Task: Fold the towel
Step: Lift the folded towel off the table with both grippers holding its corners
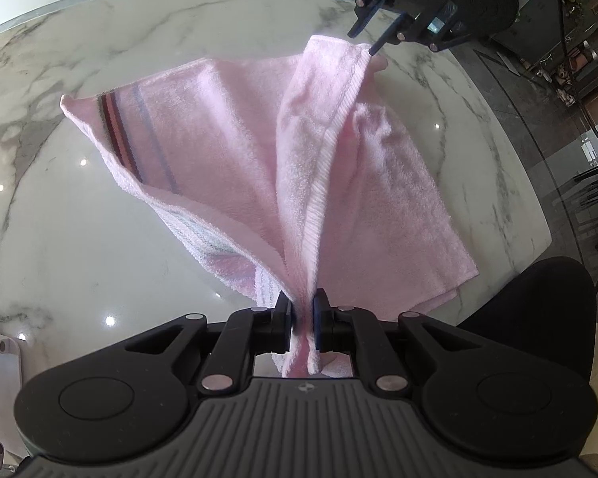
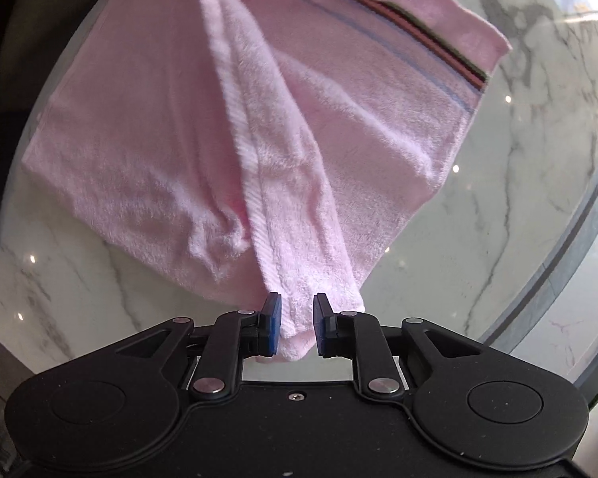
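A pink towel (image 1: 227, 151) with a dark striped band near one end hangs folded over the marble table (image 1: 79, 239), stretched between my two grippers. My left gripper (image 1: 303, 314) is shut on one bunched corner of the towel. My right gripper (image 1: 364, 42) shows at the far top of the left wrist view at the towel's other corner. In the right wrist view the right gripper (image 2: 296, 324) has its jaws a little apart with the towel (image 2: 179, 119) corner lying between them, barely pinched.
The white marble table (image 2: 478, 239) has a curved edge at the right. A black chair back (image 1: 538, 310) stands beside the table. Dark floor and shelving (image 1: 578, 59) lie beyond the table edge.
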Motion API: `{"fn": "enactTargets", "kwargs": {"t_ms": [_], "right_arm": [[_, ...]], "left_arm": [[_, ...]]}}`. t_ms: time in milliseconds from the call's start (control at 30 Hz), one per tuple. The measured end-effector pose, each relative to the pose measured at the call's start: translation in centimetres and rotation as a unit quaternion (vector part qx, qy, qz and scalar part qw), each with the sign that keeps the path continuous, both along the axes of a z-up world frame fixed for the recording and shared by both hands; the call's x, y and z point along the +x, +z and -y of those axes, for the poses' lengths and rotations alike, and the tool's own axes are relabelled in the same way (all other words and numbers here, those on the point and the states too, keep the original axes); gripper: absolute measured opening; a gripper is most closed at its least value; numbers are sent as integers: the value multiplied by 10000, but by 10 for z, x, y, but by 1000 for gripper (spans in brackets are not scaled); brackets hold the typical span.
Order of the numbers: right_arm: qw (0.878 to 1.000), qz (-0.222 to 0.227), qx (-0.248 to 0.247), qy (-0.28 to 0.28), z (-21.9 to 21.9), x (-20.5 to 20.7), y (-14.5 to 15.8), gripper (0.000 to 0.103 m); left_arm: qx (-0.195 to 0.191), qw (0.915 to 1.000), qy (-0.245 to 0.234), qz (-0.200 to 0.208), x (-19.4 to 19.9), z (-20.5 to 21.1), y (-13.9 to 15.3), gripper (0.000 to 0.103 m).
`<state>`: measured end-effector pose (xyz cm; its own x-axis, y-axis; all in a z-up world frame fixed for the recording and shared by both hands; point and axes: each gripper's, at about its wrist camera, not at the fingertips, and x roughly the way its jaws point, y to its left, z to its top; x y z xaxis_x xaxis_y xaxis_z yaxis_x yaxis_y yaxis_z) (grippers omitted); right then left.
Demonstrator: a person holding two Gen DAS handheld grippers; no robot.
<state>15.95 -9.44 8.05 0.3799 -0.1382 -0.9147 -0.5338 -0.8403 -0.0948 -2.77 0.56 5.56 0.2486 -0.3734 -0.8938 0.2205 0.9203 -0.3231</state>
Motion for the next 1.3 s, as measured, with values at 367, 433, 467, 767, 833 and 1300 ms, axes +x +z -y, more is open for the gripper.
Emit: {"fn": "enactTargets", "kwargs": {"t_ms": [367,433,467,767,833,1300], "right_arm": [[9975,116,-67,699,20,2,-38,29],[9975,174,-72,682,18,3,-42,9],[9976,169,-21,667,16,3,-41,7],[9979,173,113,613,-5,7,-14,3],[9975,183,137,664,-14,6,-3,3],[9984,46,-380,404,-61,-10,39,3]], "left_arm": [[-81,10000,-6,34,1,-1,3,8],[-78,10000,-17,28,1,-1,3,8],[-74,10000,-24,25,1,-1,3,8],[-69,9999,-132,39,-1,2,5,8],[-75,9998,-154,32,-2,3,5,9],[-166,9998,-64,74,-10,-2,4,9]]}}
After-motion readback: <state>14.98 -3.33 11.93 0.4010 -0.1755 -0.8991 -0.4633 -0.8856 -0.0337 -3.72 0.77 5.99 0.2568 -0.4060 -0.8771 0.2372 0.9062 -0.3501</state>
